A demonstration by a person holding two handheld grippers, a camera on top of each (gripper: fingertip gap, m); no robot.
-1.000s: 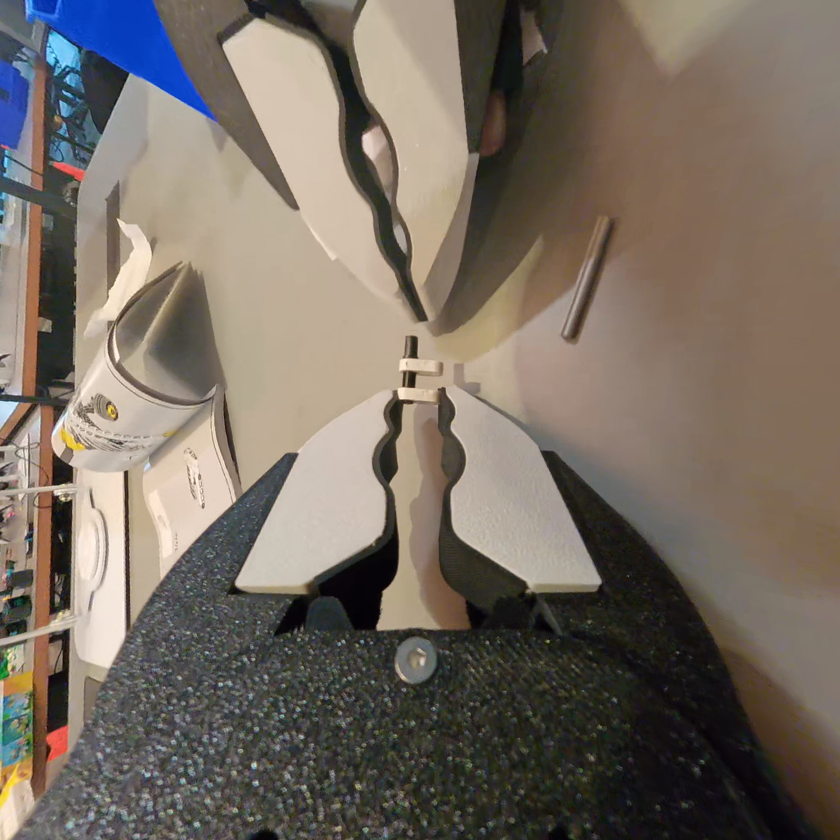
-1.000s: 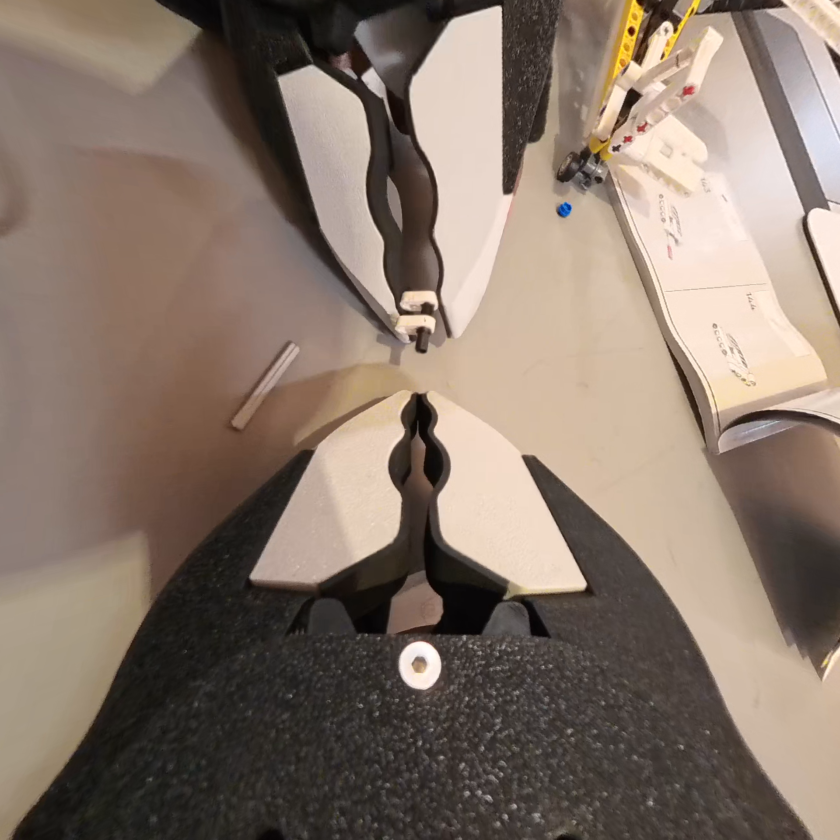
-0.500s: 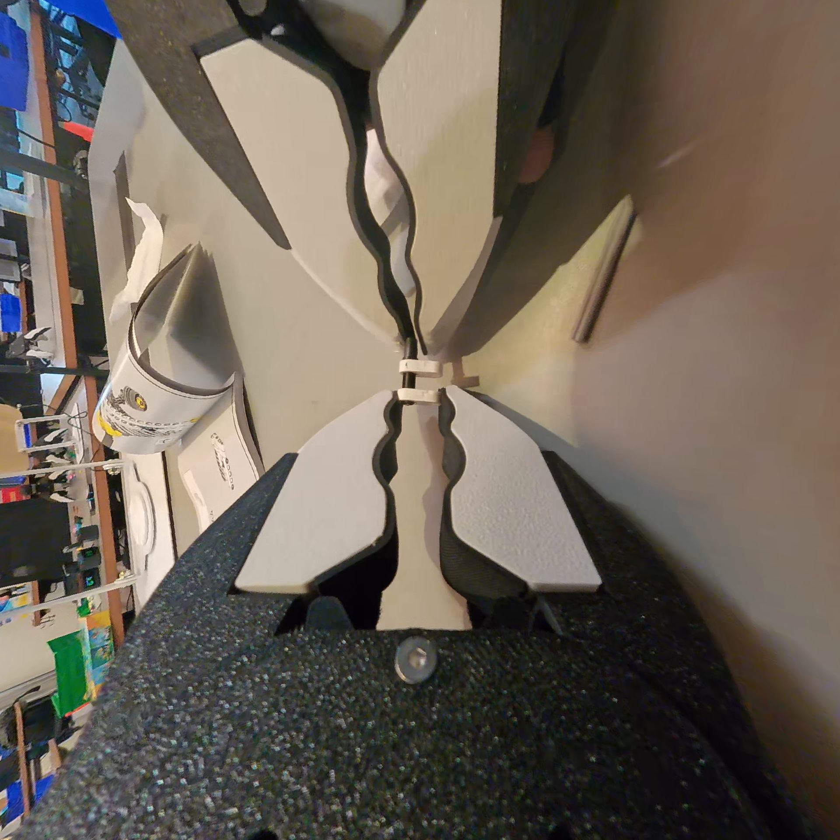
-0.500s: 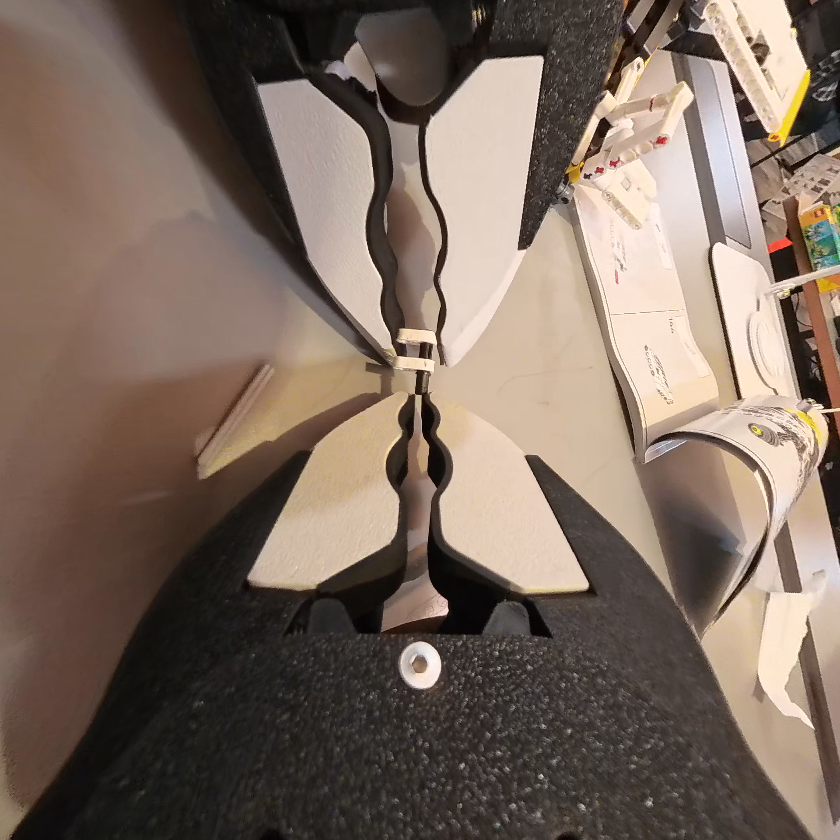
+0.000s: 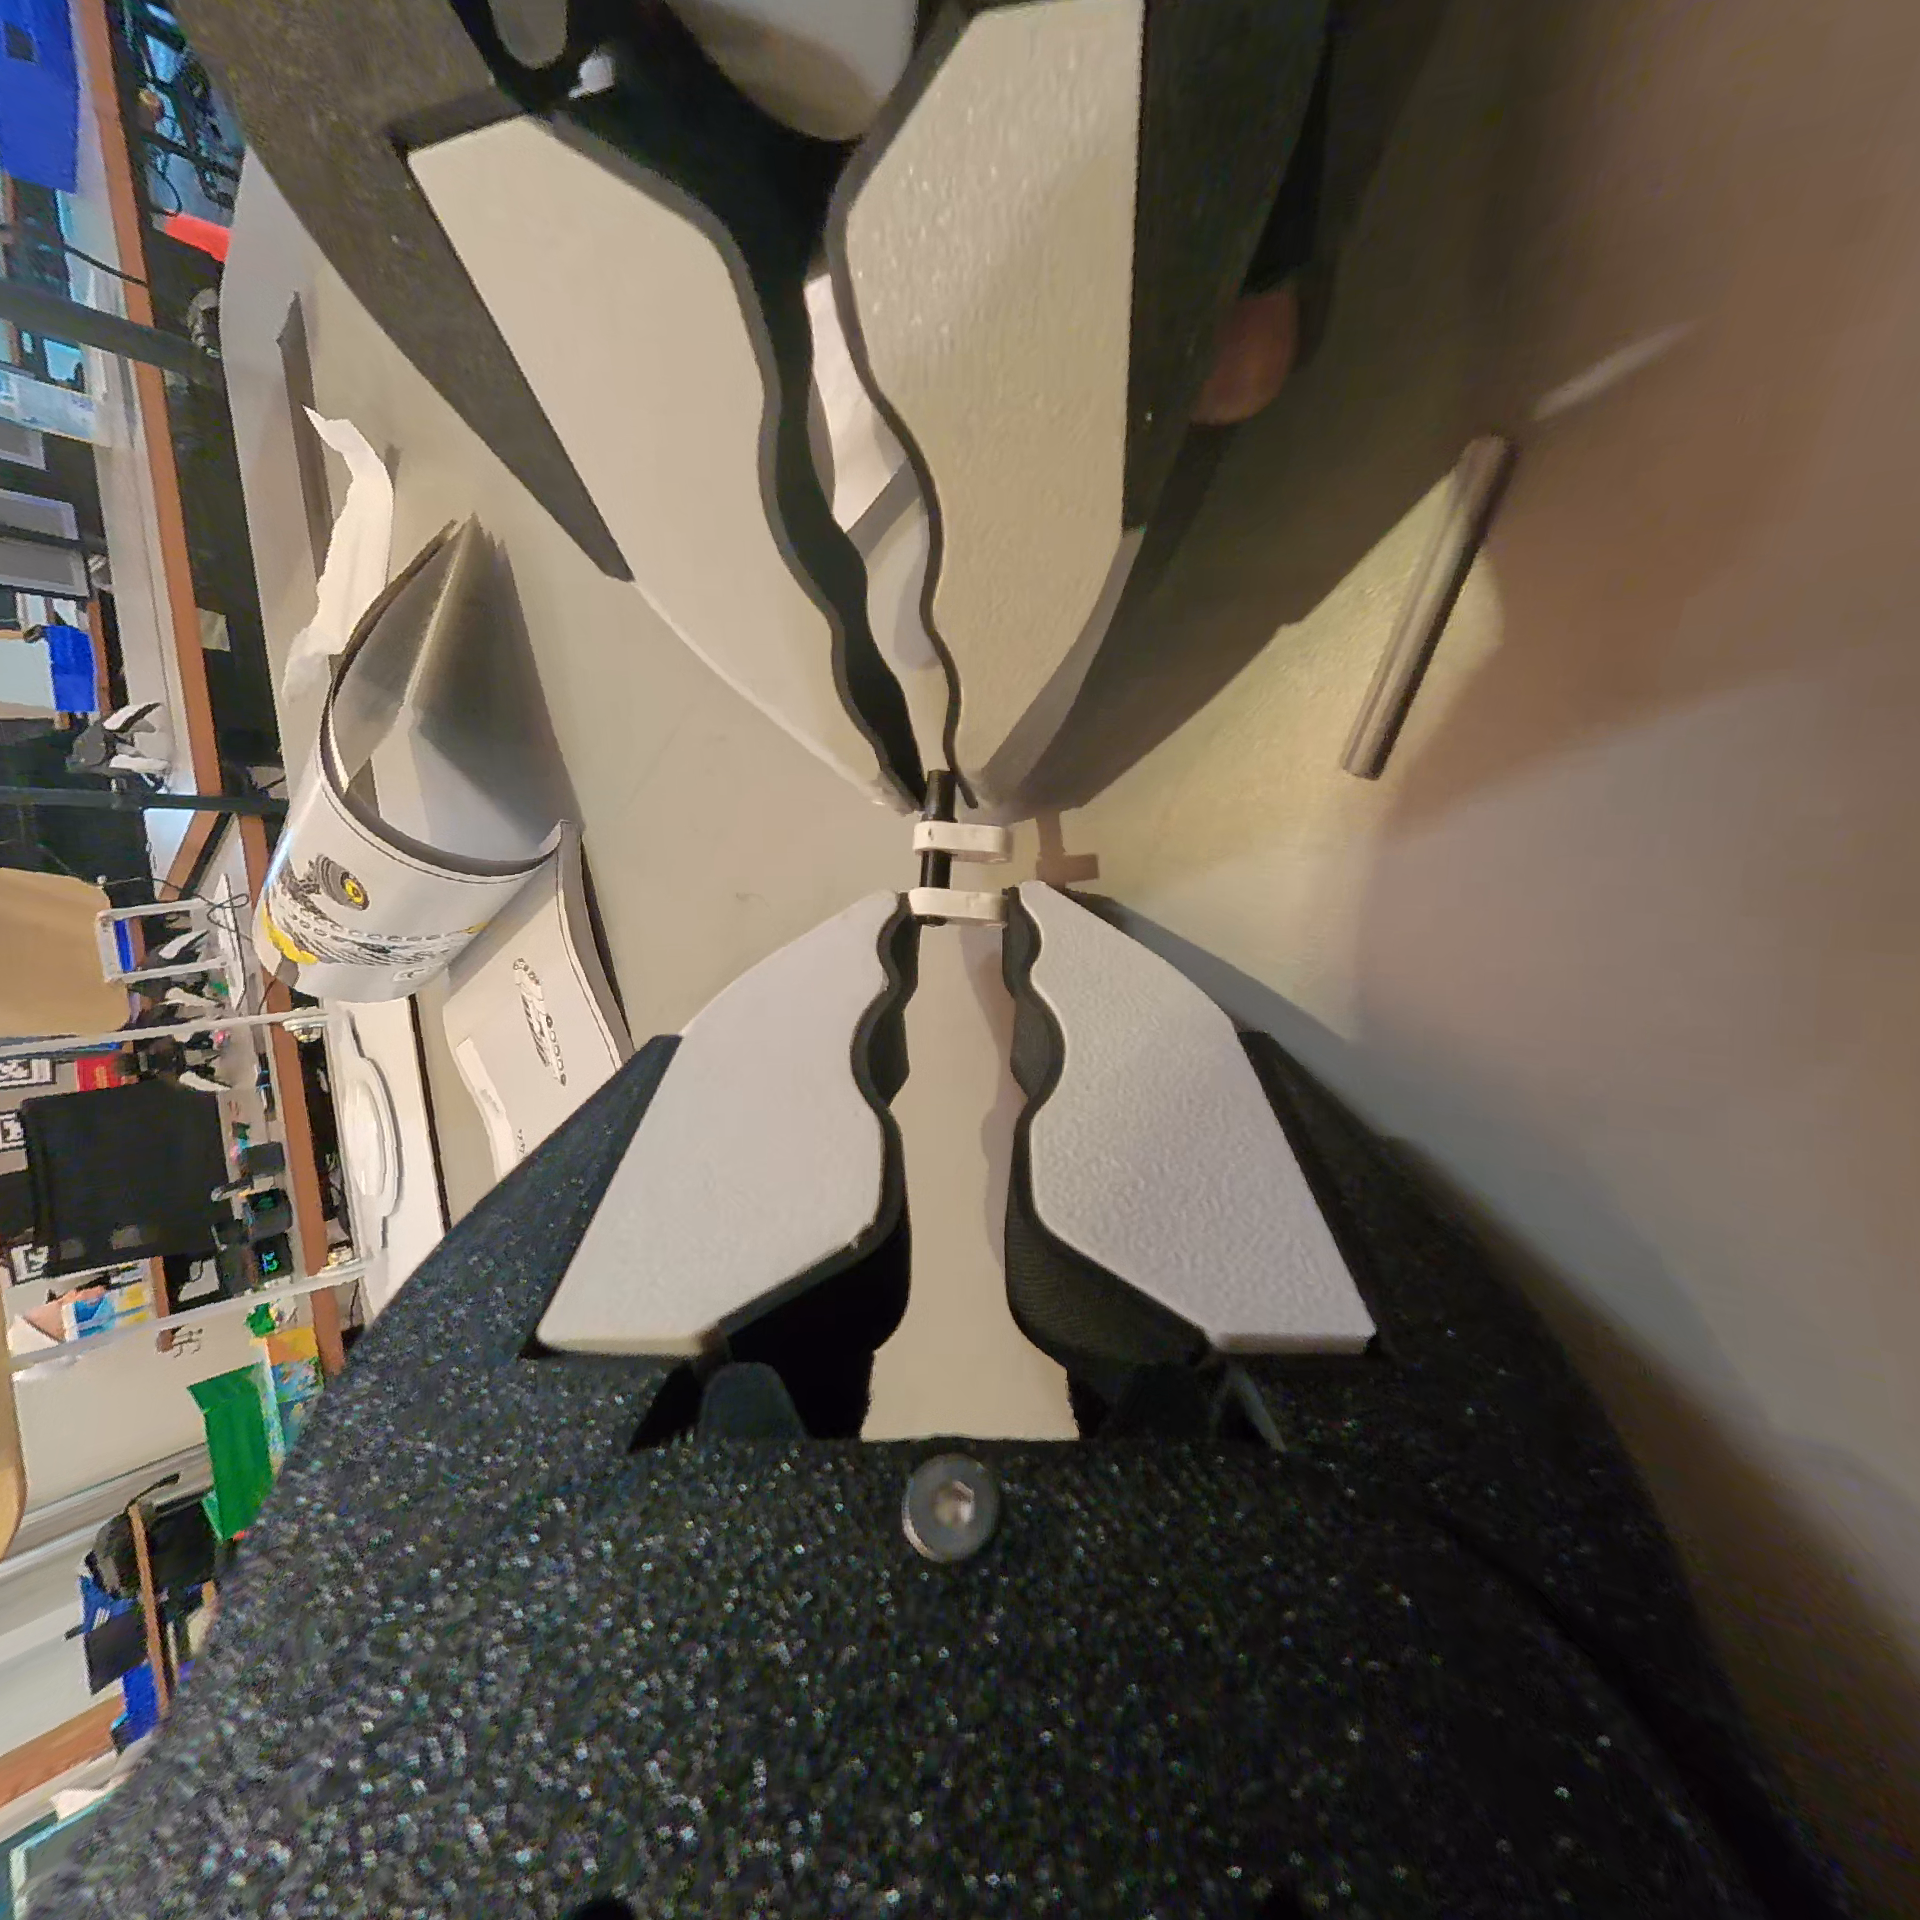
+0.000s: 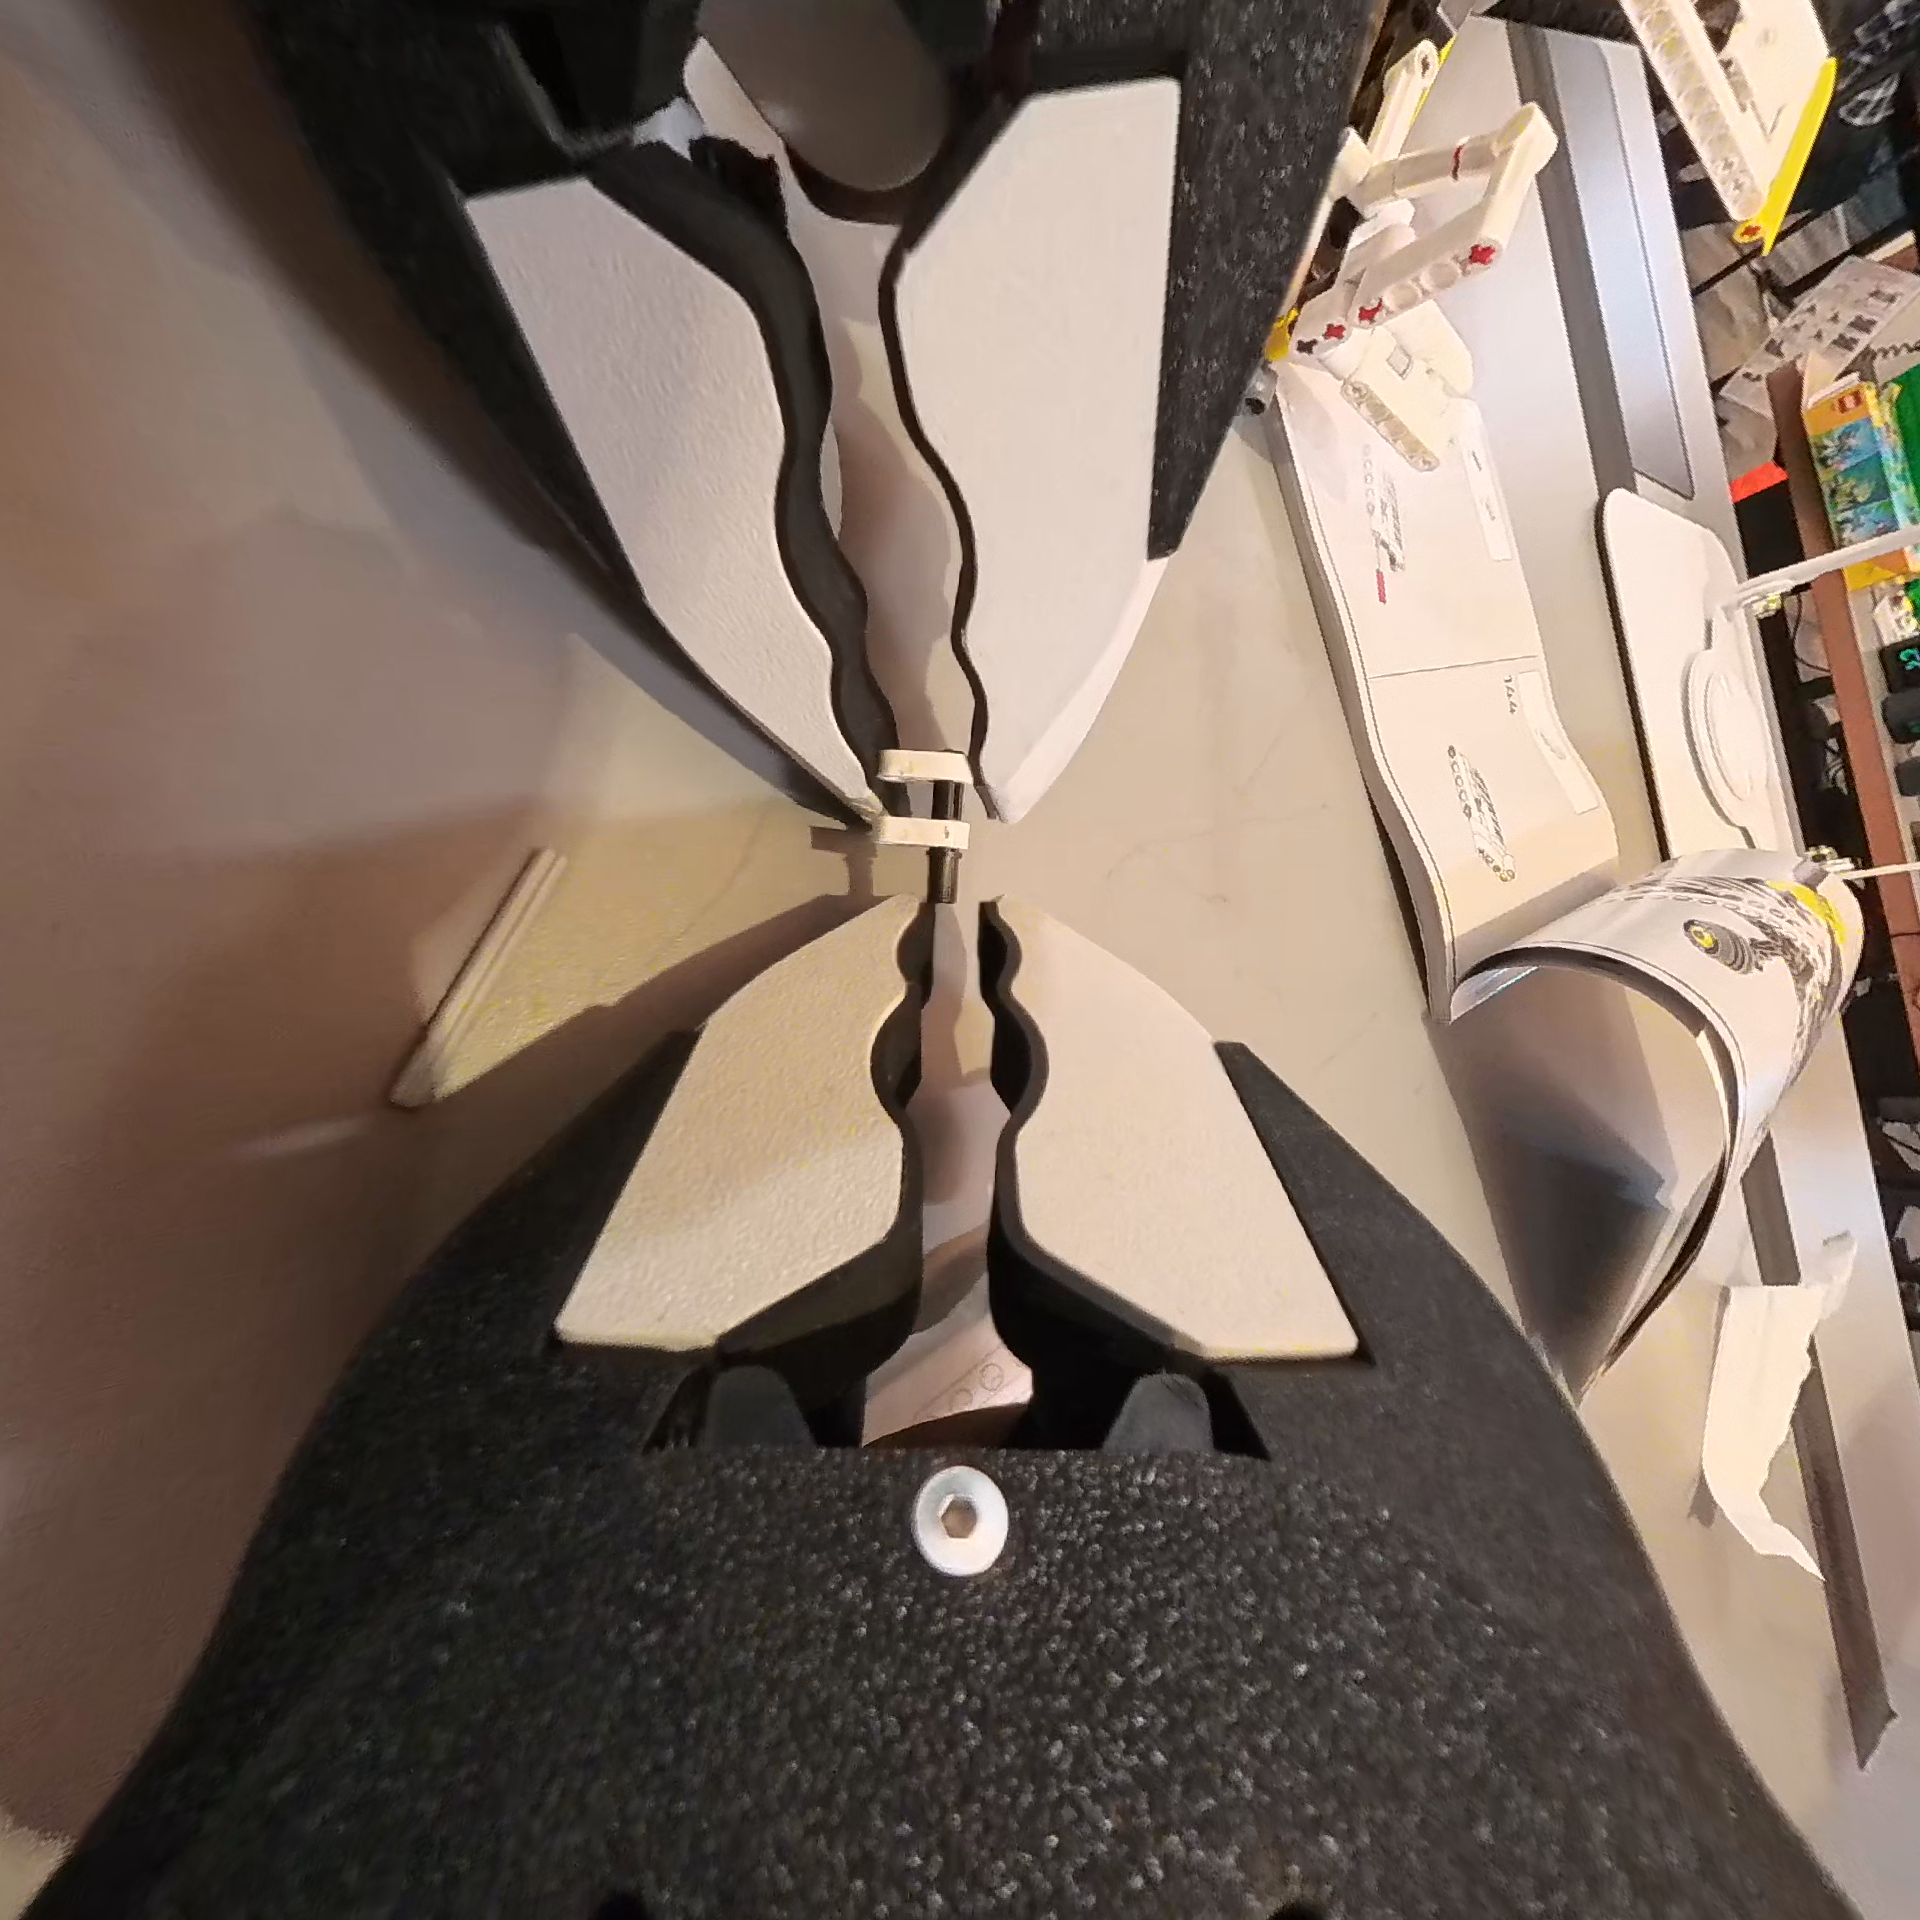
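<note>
White links (image 5: 957, 906) w/ black pin (image 5: 932, 852); grey rod (image 5: 1423, 613).

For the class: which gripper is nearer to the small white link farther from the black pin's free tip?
Left. The left gripper pinches that white link; the right gripper stands open at the black pin.

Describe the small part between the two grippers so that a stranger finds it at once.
On the pale table, find where the two grippers' fingertips almost meet. There, the left gripper clamps one of two small white plates joined by a black pin. Unlike the loose grey rod lying nearby, it is off the table.
</note>
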